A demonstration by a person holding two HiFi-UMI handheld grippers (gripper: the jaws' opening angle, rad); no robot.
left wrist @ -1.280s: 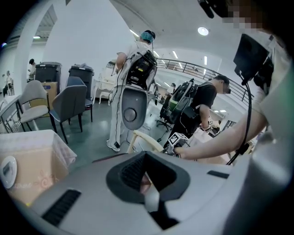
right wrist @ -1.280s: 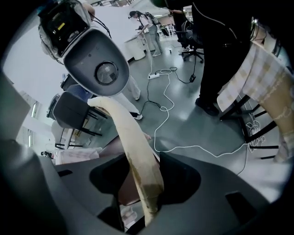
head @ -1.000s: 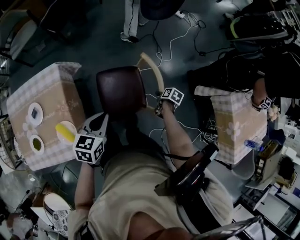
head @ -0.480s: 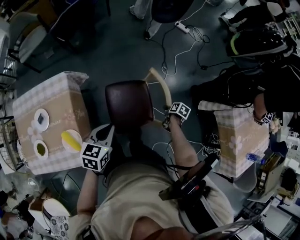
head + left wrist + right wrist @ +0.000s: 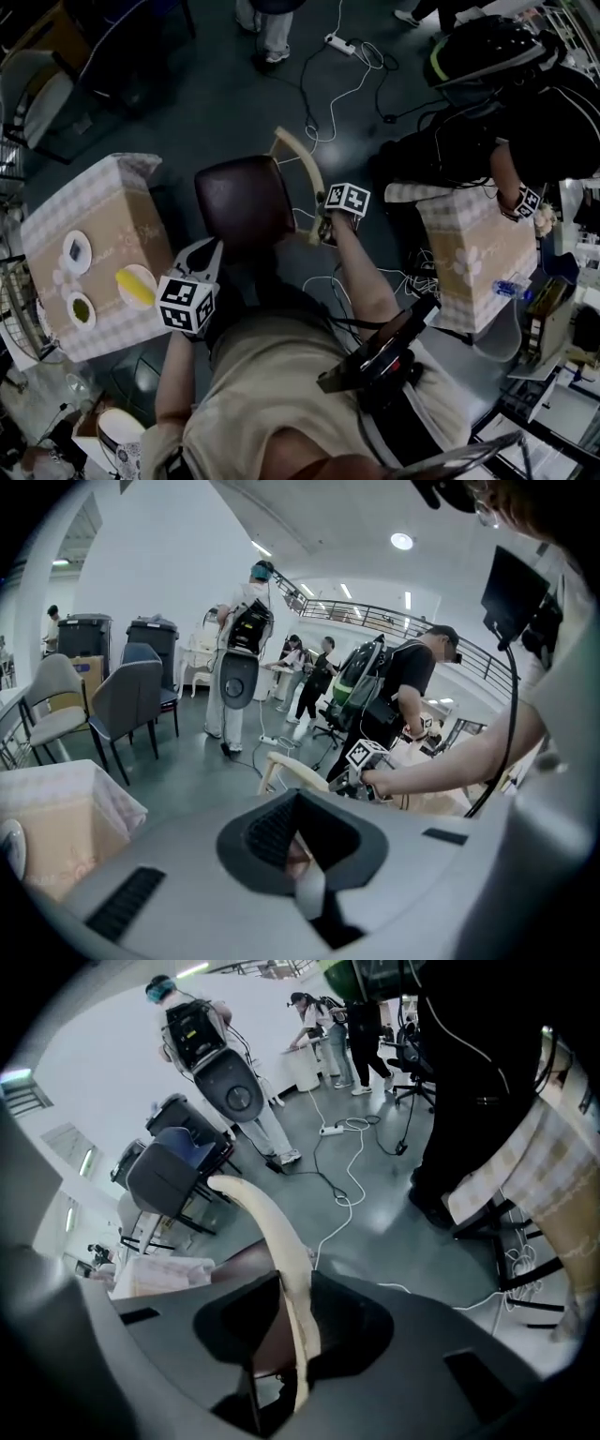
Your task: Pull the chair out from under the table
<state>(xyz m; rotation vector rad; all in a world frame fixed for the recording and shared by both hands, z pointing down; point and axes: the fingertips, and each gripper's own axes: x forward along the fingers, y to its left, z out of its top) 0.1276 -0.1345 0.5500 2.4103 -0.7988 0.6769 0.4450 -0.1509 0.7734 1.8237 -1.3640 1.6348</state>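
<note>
The chair has a dark brown seat and a pale curved backrest rail. It stands just right of the cloth-covered table. My right gripper sits at the rail's near end. In the right gripper view the rail runs up between the jaws of the right gripper, which have just been closing onto it. My left gripper hovers by the seat's near-left corner, next to the table's edge. The left gripper view shows the left gripper but leaves its jaw state unclear, and beyond it the rail.
The table holds a white plate, a plate with something yellow and a green bowl. A second clothed table stands to the right with a person beside it. Cables trail over the floor beyond the chair.
The head view has swung a little. My right gripper has stayed on the rail's near end, and my left gripper has stayed by the seat's corner. The chair stays next to the table.
</note>
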